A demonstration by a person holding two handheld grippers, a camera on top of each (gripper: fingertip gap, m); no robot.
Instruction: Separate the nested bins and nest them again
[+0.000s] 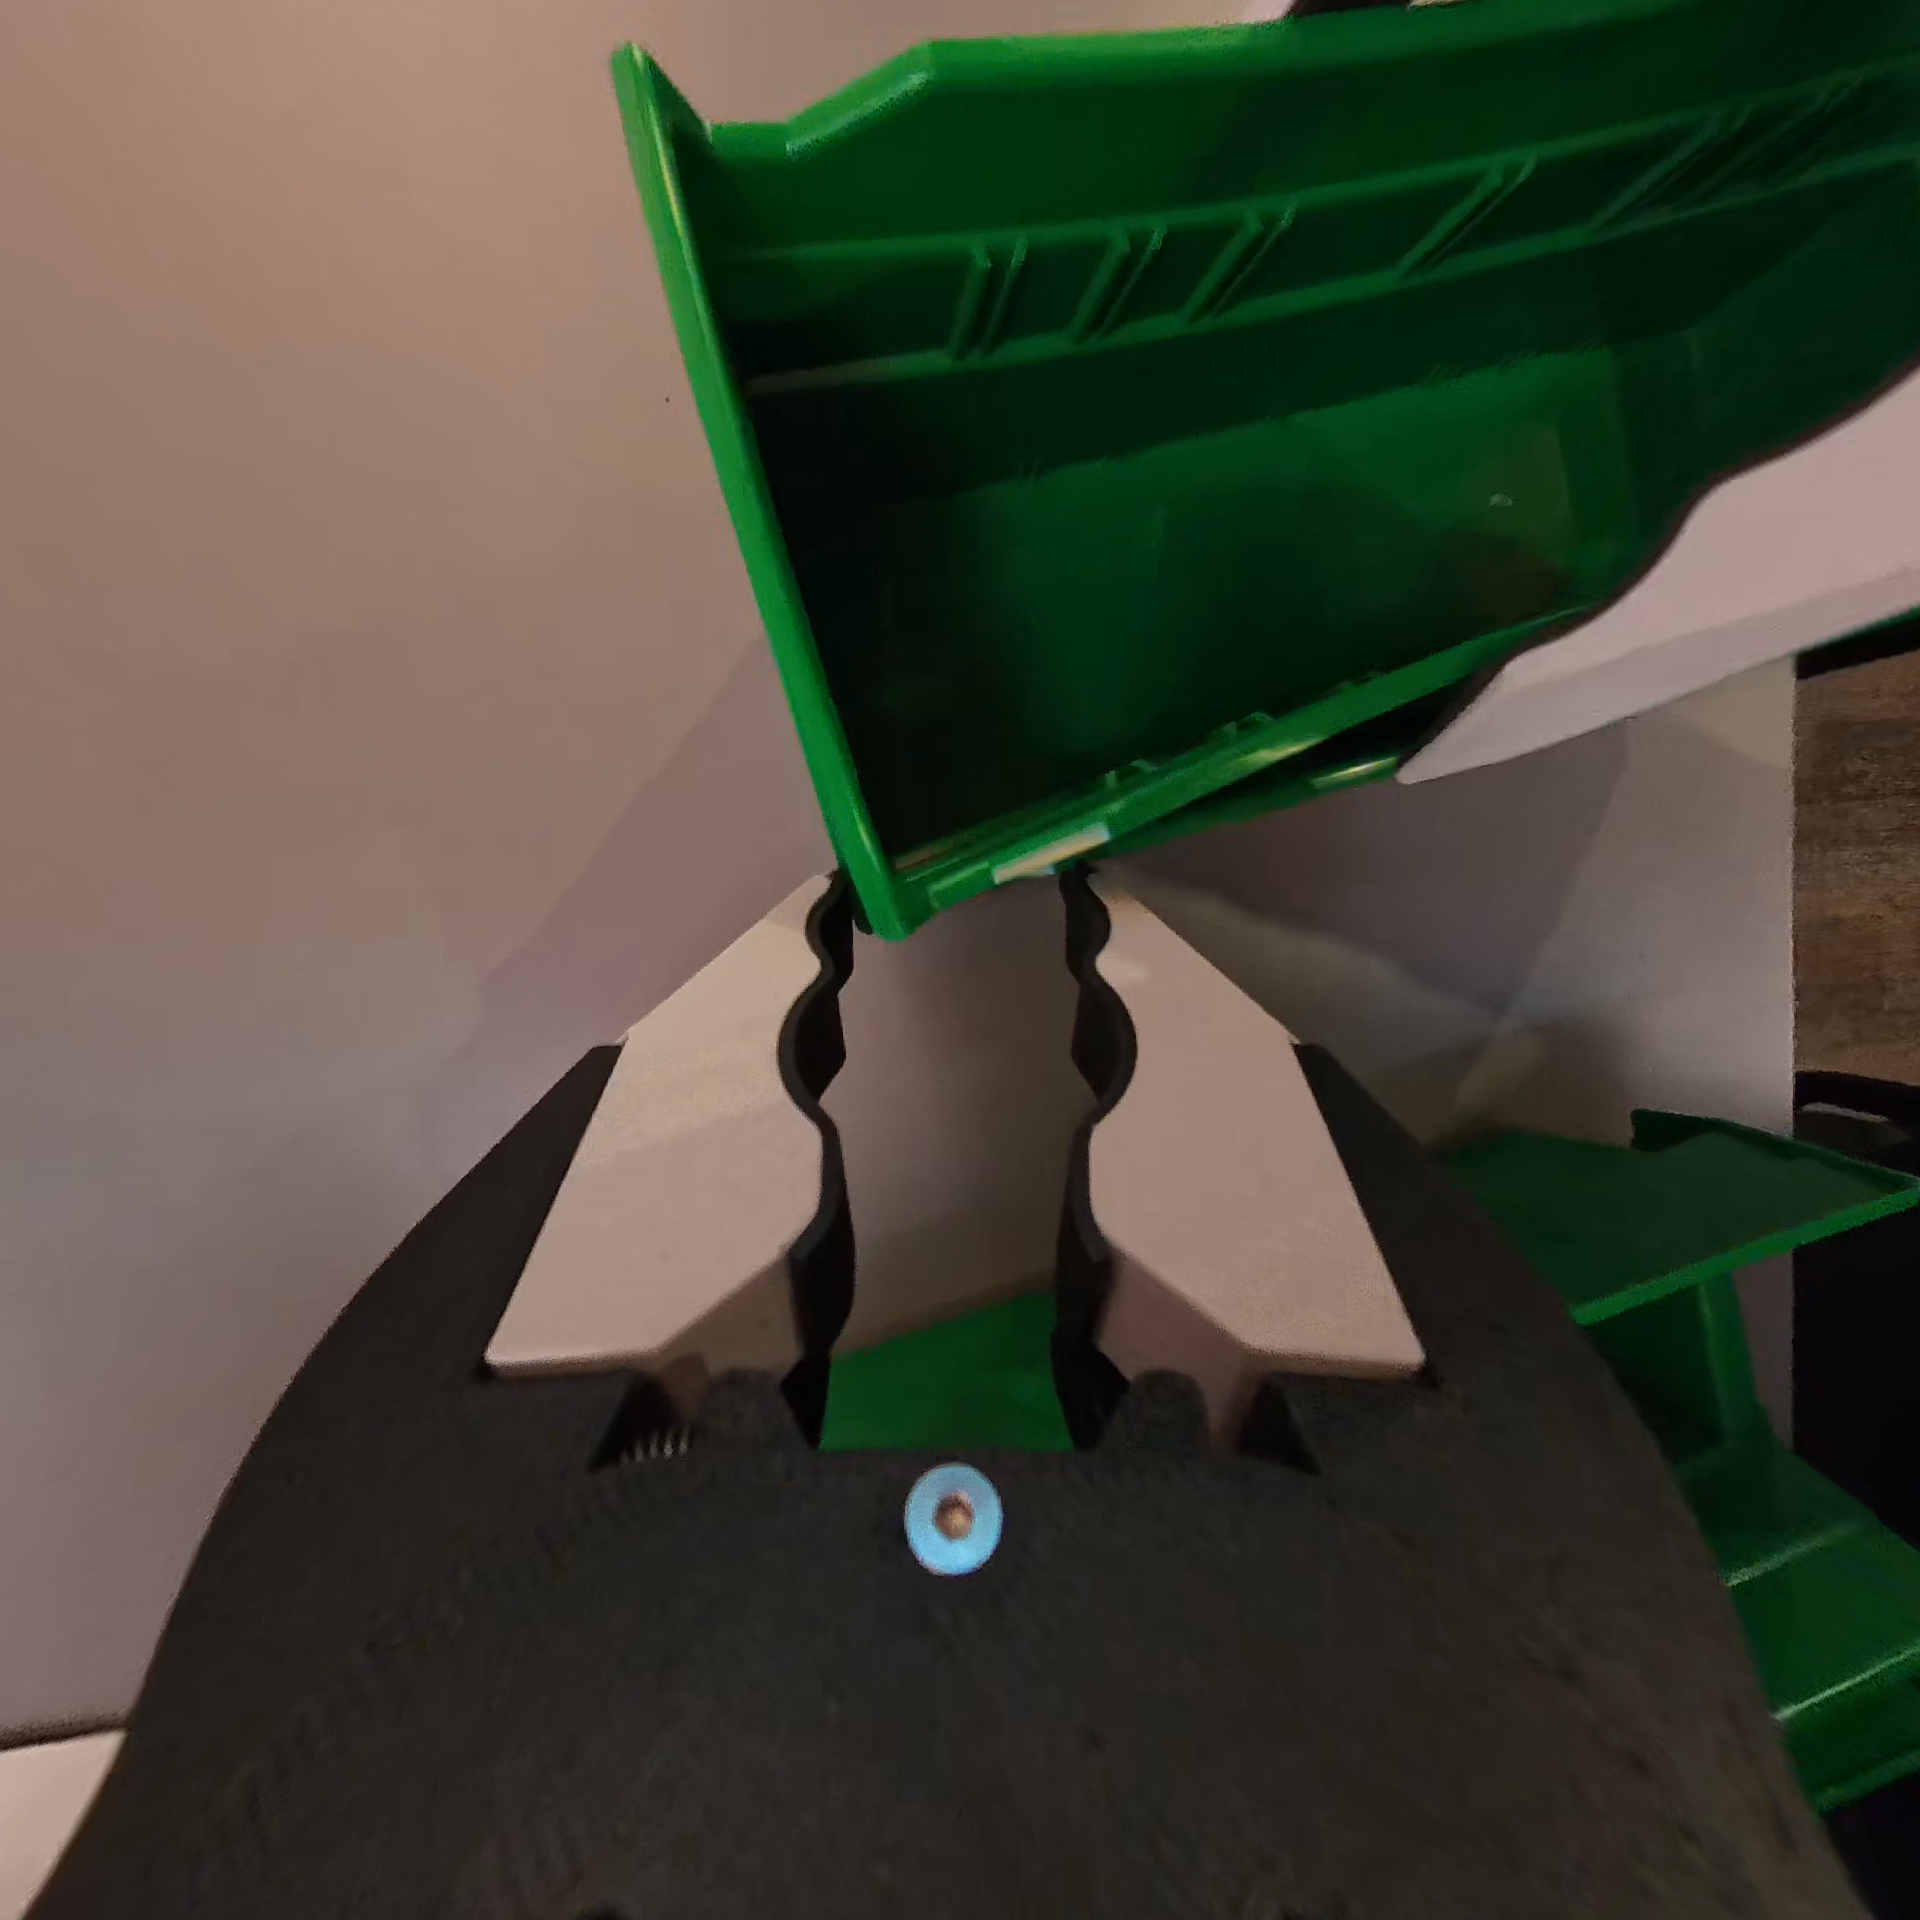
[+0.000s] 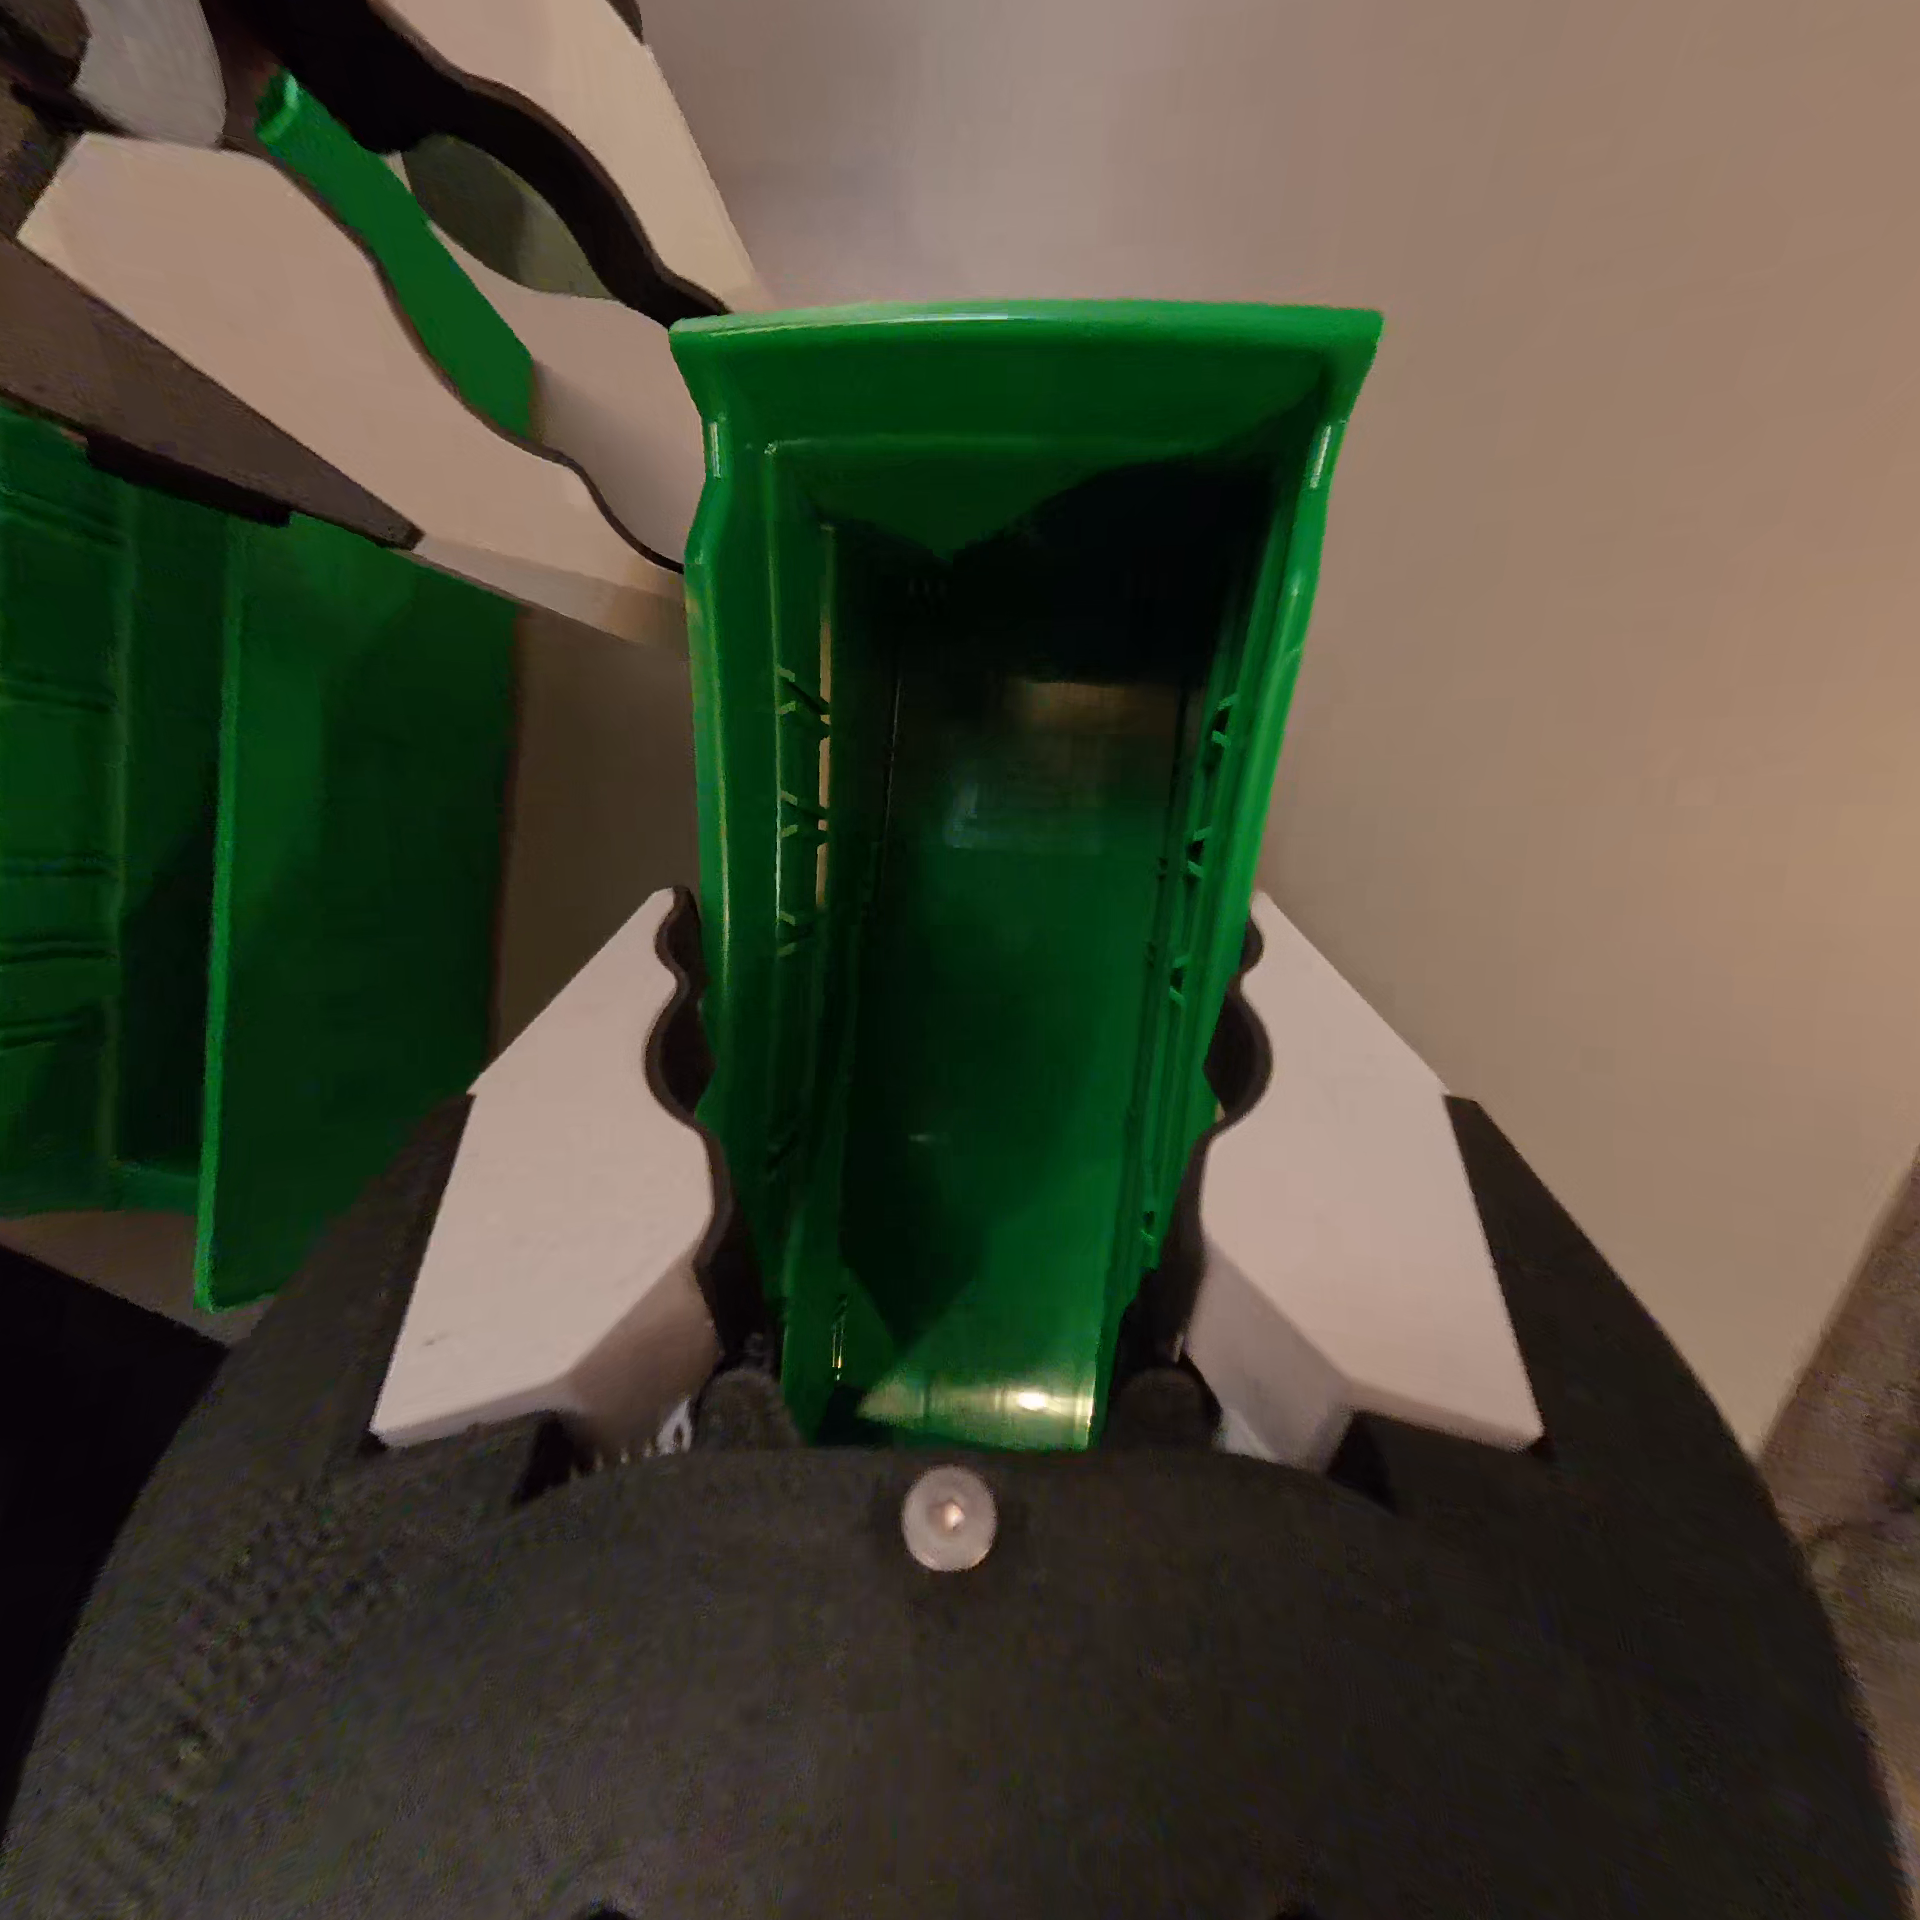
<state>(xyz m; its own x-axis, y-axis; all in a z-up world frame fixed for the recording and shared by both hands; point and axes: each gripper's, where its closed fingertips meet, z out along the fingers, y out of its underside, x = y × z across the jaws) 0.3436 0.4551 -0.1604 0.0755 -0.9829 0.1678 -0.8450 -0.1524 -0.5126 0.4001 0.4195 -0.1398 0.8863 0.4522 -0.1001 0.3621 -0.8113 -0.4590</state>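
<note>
Green plastic bin (image 2: 997,831), long and ribbed, is clamped across its side walls by your right gripper (image 2: 966,1122) and held in the air, open side toward the camera. Your left gripper (image 1: 951,914) stands with jaws apart, its tips touching the bin's lower rim corner. A second green plastic bin (image 1: 1766,1455) lies below. If the left tips push that corner, the held bin may twist in the clamp. No counter is seen; only a plain beige wall (image 2: 1558,416).

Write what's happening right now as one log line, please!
right gripper: jaws clamping green bin | left gripper: part of second green bin between jaws, grip unclear | bins: apart, not nested
</note>
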